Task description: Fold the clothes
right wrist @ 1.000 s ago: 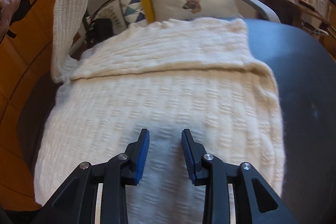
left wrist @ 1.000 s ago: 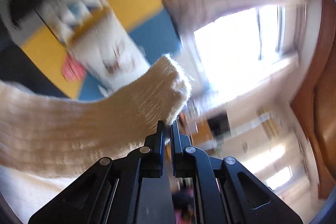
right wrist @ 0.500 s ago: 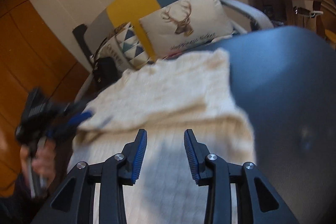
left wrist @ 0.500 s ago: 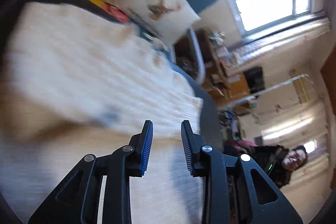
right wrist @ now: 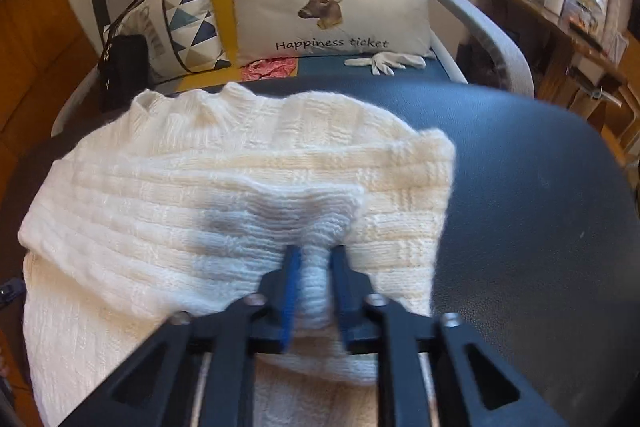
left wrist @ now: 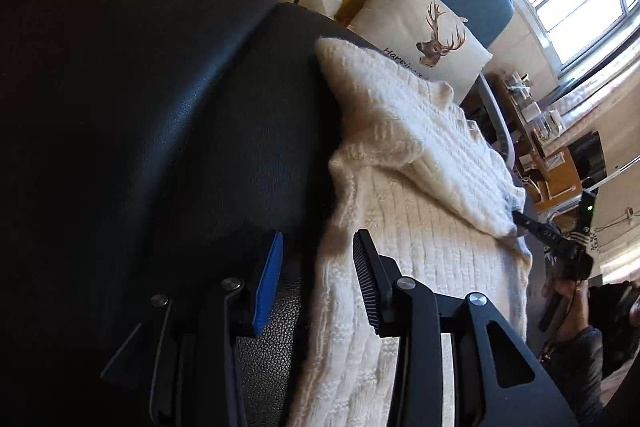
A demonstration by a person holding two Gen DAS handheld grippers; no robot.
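- A cream knitted sweater [right wrist: 168,195] lies partly folded on the dark leather seat [right wrist: 540,187], ribbed, one sleeve laid across its body.
- The right gripper [right wrist: 316,267] is closing on a bunched fold near the sweater's right edge.
- The left gripper [left wrist: 318,259] is opening, straddling the sweater's left edge without pressing it.
- Its collar end points toward the deer cushion [right wrist: 332,7].

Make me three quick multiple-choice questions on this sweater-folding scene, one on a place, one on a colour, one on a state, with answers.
1. Where does the cream knitted sweater lie?
A. on the dark leather surface
B. on the wooden desk
C. on the floor

2. What colour is the animal printed on the pale cushion?
A. green
B. brown
C. red

3. What is between the right gripper pads?
A. nothing
B. a black handbag
C. a fold of sweater

Answers: A, sweater spreads over dark leather; B, the deer is brown; C, closing jaws pinch knit.
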